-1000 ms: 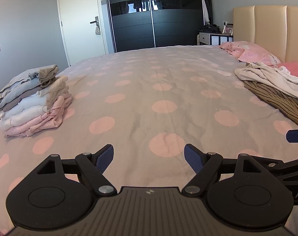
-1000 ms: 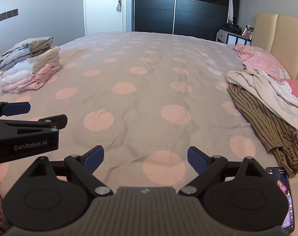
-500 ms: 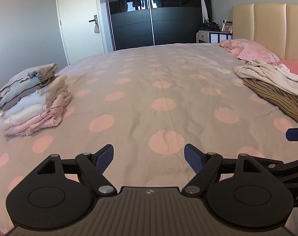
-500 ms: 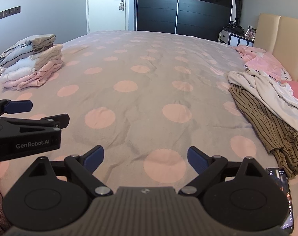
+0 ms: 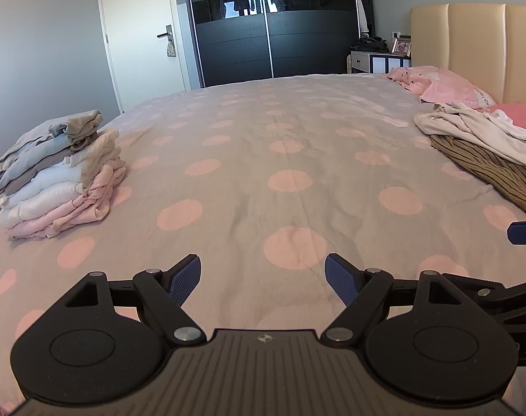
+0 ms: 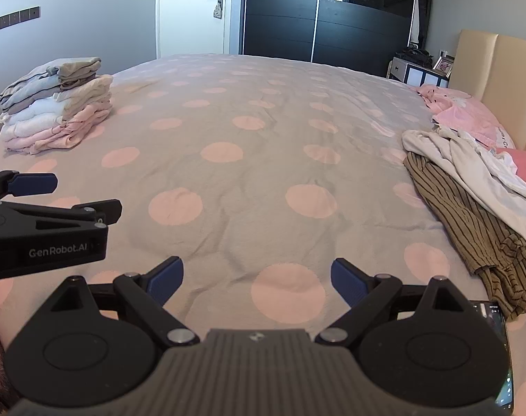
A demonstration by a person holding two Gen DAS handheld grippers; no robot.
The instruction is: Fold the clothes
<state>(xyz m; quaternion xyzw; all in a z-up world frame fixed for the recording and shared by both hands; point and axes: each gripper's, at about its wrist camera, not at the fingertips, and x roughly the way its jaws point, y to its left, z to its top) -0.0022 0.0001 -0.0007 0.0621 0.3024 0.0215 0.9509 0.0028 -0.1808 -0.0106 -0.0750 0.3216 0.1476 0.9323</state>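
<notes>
On the bed's (image 6: 263,131) left edge sits a folded stack (image 6: 54,104); unfolded clothes (image 6: 471,187) wait at the right edge. My left gripper (image 5: 261,274) and right gripper (image 6: 257,277) gape wide, empty.

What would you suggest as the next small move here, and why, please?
Probably carry the right tongs rightward to the cream garment topping the unfolded heap. Both the right and left tongs are open and empty over bare bedspread, a folded stack sits far left, and that heap, lying over a striped garment, seems the only clothing left unfolded.
</notes>
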